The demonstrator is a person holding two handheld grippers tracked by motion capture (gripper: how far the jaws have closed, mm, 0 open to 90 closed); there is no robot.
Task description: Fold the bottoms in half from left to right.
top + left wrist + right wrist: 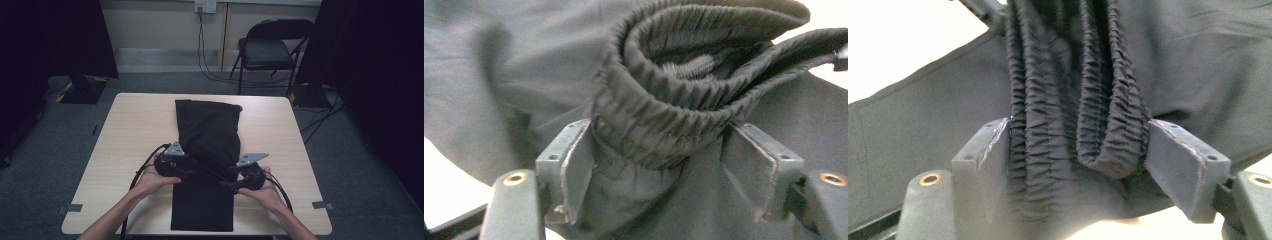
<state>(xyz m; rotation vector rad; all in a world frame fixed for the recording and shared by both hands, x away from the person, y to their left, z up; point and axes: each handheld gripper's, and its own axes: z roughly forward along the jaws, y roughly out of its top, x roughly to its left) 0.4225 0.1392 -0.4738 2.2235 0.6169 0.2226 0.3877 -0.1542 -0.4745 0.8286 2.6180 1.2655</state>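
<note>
— What do you see from above?
— Black trousers (205,150) lie along the table (280,130); my left gripper (172,165) and right gripper (247,175) meet over their middle.
— Left gripper view?
— Jaws clamped on the gathered waistband (664,115).
— Right?
— Jaws pressing the same waistband's folds.
</note>
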